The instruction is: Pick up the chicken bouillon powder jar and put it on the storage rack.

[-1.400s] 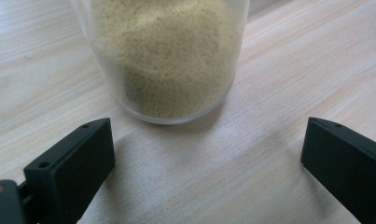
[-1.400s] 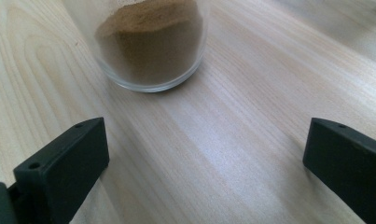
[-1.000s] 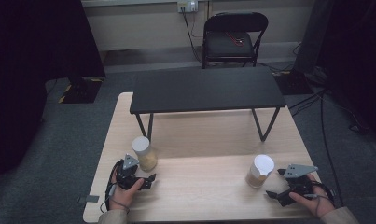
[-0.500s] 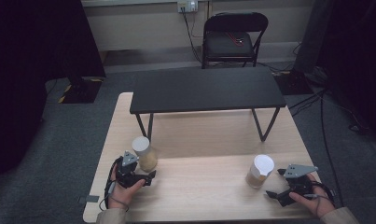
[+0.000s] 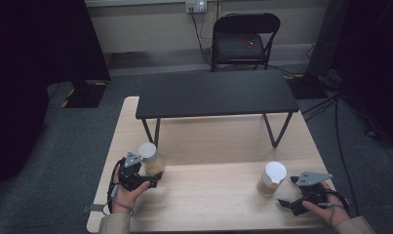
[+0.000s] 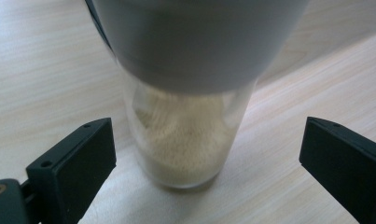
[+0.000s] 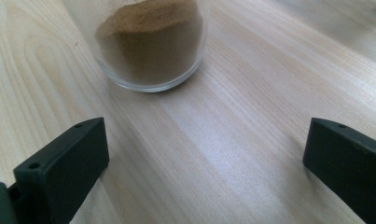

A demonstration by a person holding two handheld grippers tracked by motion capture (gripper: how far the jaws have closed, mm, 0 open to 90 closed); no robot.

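Two clear jars with white lids stand on the light wooden table (image 5: pixel 208 195). The left jar (image 5: pixel 150 158) (image 6: pixel 185 135) holds pale powder. My left gripper (image 5: pixel 152 179) (image 6: pixel 204 172) is open, its jaws on either side of that jar's base without touching it. The right jar (image 5: pixel 271 178) (image 7: pixel 150 42) holds brown powder. Just right of it and nearer the front edge, my right gripper (image 5: pixel 287 191) (image 7: pixel 206 168) is open with bare wood between its jaws; the jar stands a little beyond them.
A low black bench (image 5: pixel 216 93) stands across the far half of the table. A black folding chair (image 5: pixel 243 41) is behind it on the grey carpet. Cables (image 5: pixel 340 141) run along the floor at the right.
My left gripper has edged forward toward the pale-powder jar, so the jar now sits between its jaws. The right gripper has stayed put.
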